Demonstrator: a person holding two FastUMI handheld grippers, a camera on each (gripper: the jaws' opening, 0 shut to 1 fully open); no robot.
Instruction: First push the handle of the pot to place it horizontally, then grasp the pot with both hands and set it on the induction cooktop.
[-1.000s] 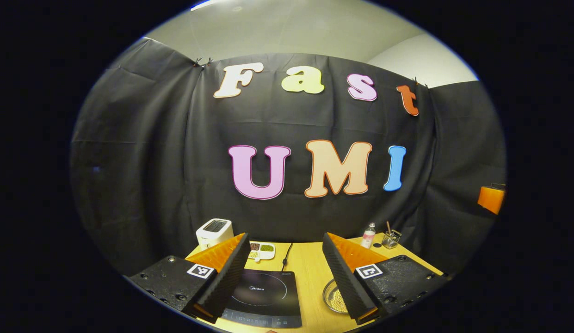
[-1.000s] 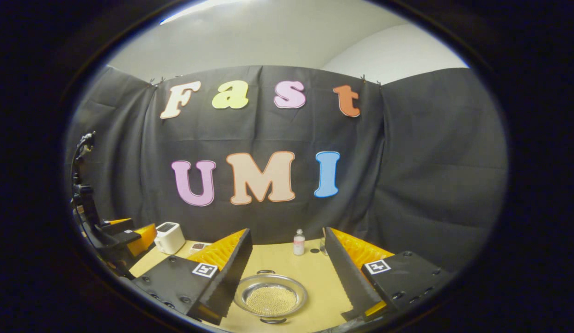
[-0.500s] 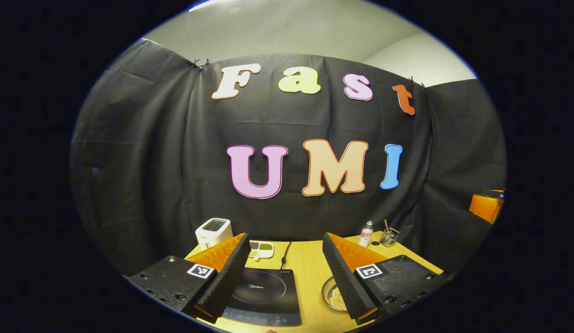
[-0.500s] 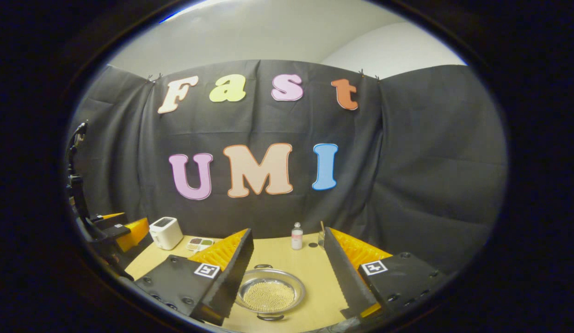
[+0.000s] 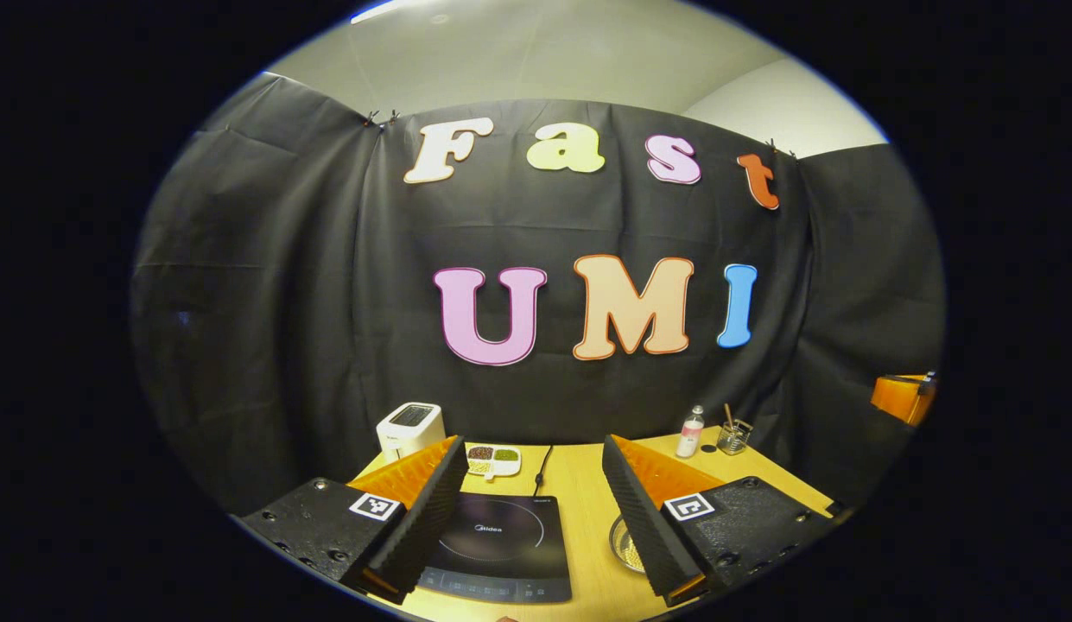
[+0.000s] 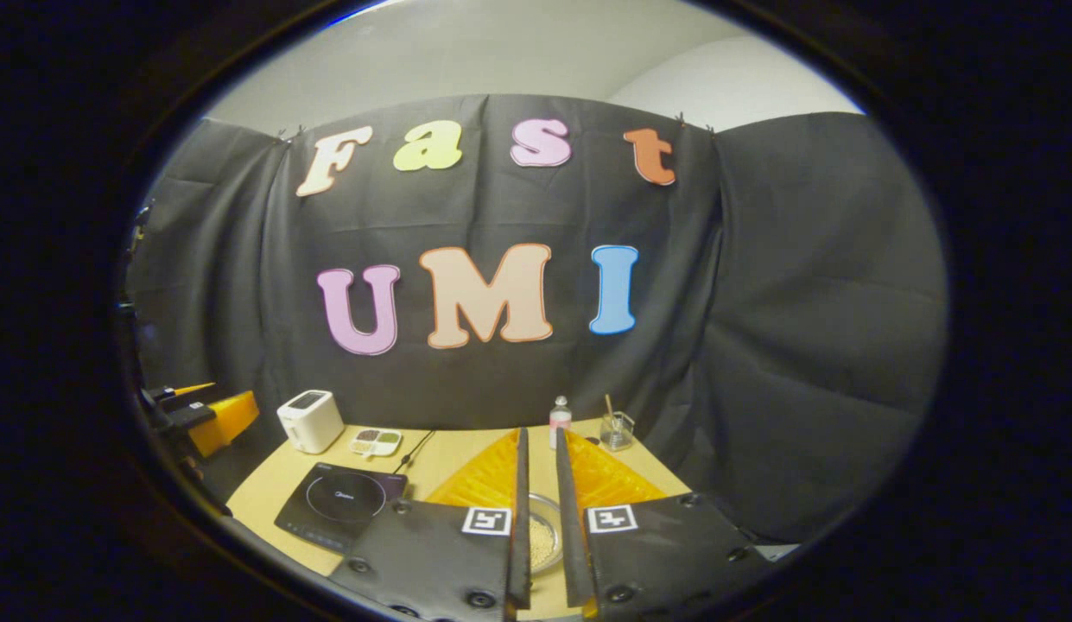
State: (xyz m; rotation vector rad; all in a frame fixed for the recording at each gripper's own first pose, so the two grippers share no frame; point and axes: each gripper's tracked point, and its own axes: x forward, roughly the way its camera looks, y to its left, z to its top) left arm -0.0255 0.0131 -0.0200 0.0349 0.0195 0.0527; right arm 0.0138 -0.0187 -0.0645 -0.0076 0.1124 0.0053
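On the wooden table, toward its left half, lies the induction cooktop, flat and bare, cord running back to the booth wall. Just right of it sits the pot, a shallow metal bowl of small pale beads, mostly hidden behind a finger in the left gripper view. Above the table hangs the left gripper, fingers spread wide, nothing between them, straddling the cooktop's right part and the bare wood beside it. Over the pot hangs the right gripper, fingers drawn almost together with a narrow slit left, gripping nothing; through that slit shows a strip of the pot. At the table's back stand a white toaster, a divided snack dish, a small bottle and a glass with a stick.
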